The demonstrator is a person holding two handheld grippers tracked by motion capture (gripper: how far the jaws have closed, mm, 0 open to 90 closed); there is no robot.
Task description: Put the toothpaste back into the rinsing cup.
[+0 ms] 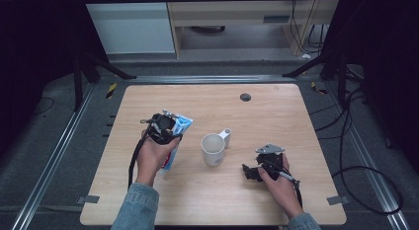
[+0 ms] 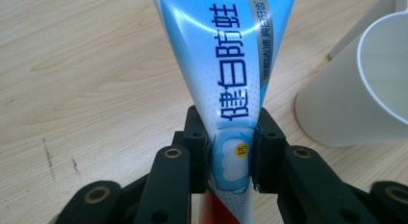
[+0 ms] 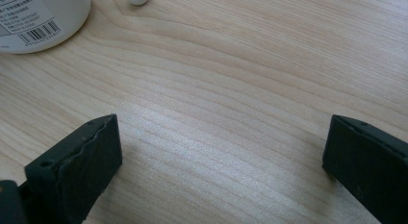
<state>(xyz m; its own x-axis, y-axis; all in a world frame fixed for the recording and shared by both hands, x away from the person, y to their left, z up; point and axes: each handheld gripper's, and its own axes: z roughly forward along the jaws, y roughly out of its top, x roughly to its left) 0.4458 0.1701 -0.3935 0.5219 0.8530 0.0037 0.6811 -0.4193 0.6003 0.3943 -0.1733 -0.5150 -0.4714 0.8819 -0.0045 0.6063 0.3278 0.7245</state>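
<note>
A blue and white toothpaste tube [image 2: 226,75] with a red lower end is clamped between the black jaws of my left gripper [image 2: 230,156]. In the high view that left gripper [image 1: 165,131] holds the tube [image 1: 179,129] above the table, left of a white handled cup [image 1: 213,148]. The cup [image 2: 358,89] stands close on the right in the left gripper view. My right gripper [image 1: 249,172] rests low on the table right of the cup, jaws wide apart with only bare wood between them [image 3: 221,152].
The wooden table [image 1: 257,116] has a small dark round grommet [image 1: 245,97] near its far edge. The cup's base with a barcode label [image 3: 38,17] sits at the upper left of the right gripper view. Black cables [image 1: 356,156] lie on the floor at the right.
</note>
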